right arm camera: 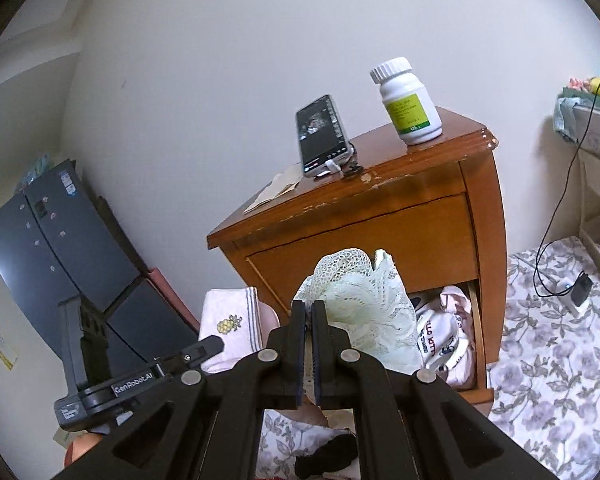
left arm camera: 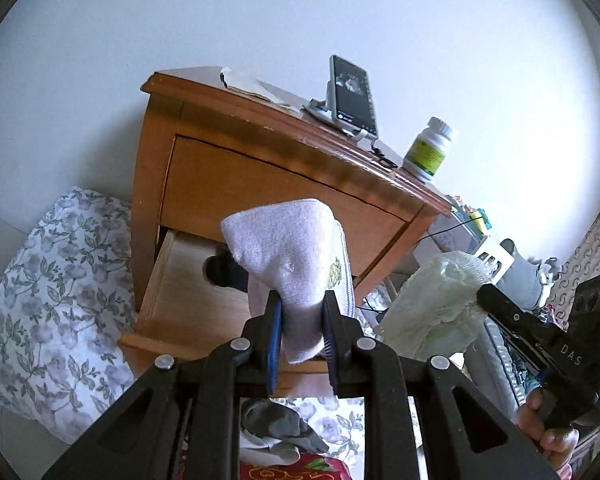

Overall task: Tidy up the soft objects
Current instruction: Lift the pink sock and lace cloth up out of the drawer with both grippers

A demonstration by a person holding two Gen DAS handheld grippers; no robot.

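**Two soft items held up in front of the open drawer**

Left hand-held gripper [left arm camera: 300,312]: clenched on a folded white towel [left arm camera: 288,256] with a pineapple motif; the pads pinch its lower part and the folded bulk stands above them. Right hand-held gripper [right arm camera: 309,316]: jaws nearly together, clamped on a pale green lace cloth [right arm camera: 364,300] that bunches out above and to the right of the pads.

Location: both items are in the air in front of the wooden nightstand [right arm camera: 380,216], near its lower drawer [left arm camera: 180,280], which stands pulled out. The upper drawer is closed.

Handling, judged: both are light, limp and not fragile. The towel is thick terry, so it keeps its fold if pinched across all layers, as it is here. The lace is thin and open-weave, likely to snag on the drawer edge or spill loose; best gripped by a gathered bunch.

Count: one towel, one lace cloth, two grippers. Printed garments [right arm camera: 444,336] already in the drawer, number unclear. On the nightstand top: one phone [right arm camera: 322,136], one pill bottle [right arm camera: 408,104].
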